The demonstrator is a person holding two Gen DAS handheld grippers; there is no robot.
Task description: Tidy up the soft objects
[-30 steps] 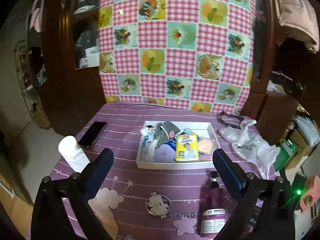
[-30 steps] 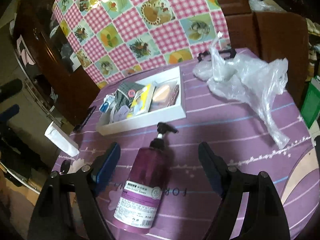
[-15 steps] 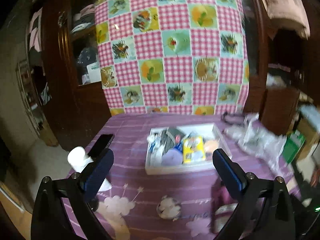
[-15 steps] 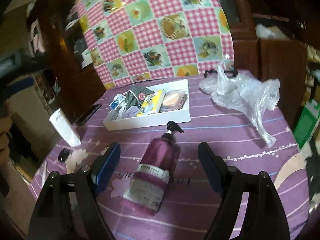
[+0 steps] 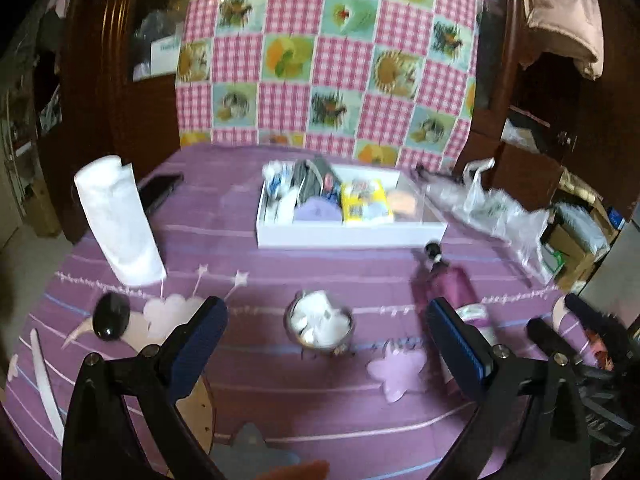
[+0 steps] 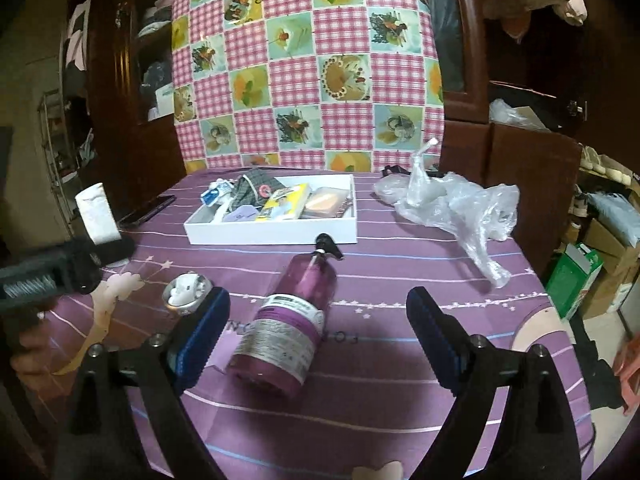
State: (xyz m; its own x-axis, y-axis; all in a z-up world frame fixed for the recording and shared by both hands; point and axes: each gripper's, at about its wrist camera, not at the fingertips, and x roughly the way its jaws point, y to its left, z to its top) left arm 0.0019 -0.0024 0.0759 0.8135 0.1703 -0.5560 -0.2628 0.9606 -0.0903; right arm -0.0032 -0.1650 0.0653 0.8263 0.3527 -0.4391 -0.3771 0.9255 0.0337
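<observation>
**Both grippers empty over the purple table**

Between my right gripper (image 6: 316, 332) fingers lies the purple pump bottle (image 6: 294, 316), on its side, pump head pointing away from me; the jaws are opening wide, pads clear of it, gripping nothing. My left gripper (image 5: 326, 344) hangs spread wide too, nothing in it, with the small metal bowl of white cotton (image 5: 320, 322) just ahead between its fingers on the purple tablecloth (image 5: 320, 264). Out to the left, a white roll (image 5: 120, 220) stands tilted, a black oval thing (image 5: 111, 315) near its foot and a dark phone (image 5: 158, 192) behind. Further back, the white tray (image 6: 272, 232) holds the soft objects (image 6: 264, 200), packed together. Right of it, a crumpled clear plastic bag (image 6: 452, 208) sprawls.
</observation>
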